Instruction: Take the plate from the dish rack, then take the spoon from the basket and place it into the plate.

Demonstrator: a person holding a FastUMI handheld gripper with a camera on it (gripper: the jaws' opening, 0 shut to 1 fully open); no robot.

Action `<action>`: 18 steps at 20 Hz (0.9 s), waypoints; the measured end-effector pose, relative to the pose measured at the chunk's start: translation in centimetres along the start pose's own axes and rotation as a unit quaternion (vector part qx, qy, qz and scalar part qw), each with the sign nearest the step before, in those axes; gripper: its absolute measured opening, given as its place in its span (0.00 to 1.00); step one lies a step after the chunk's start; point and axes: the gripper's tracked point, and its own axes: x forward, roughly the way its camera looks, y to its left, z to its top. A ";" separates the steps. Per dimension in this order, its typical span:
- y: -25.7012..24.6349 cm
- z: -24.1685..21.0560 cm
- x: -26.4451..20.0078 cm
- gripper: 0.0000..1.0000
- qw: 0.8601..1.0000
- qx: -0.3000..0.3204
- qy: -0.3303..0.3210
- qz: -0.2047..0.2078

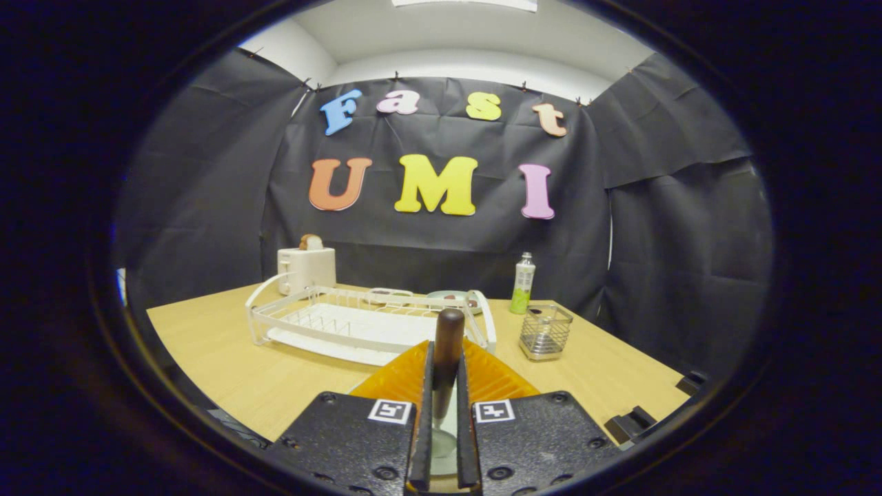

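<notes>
Gripper (441,413): fingers close together, both pressed on the spoon, which stands between them.
Spoon (446,344): dark brown handle, rounded end up, rising above the fingertips; a pale, shiny lower part shows down in the gap between the fingers, too blurred to make out further.
Plate (396,375): orange, ribbed, directly beyond the fingers and partly hidden by them, lying on the table just in front of the rack.
Rack (358,324): white wire dish rack on a white tray, beyond the plate; loop handles at both ends.
Basket (545,332): small wire mesh holder, right of the rack, standing apart from it.
Bottle (523,283): white top, green lower half, behind the basket near the wall; label too small to read.
Toaster (306,267): white, behind the rack's left end, something brown sticking out on top.
Table (227,358): light wood.
Writing: two square black-and-white markers on the gripper body; no readable brand on any object.
</notes>
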 end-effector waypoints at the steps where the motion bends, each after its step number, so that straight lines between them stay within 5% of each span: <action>1: -0.4 0.4 -0.5 0.22 1.000 -0.005 -0.002 0.005; 7: -2.4 2.5 -2.7 0.69 0.999 0.000 -0.049 0.001; 9: -2.4 2.6 -3.3 0.71 0.999 -0.002 -0.043 0.005; 14: -2.9 4.3 -4.5 1.00 0.999 0.023 -0.041 -0.002; 18: -3.1 5.4 -5.6 1.00 0.998 0.055 0.002 0.014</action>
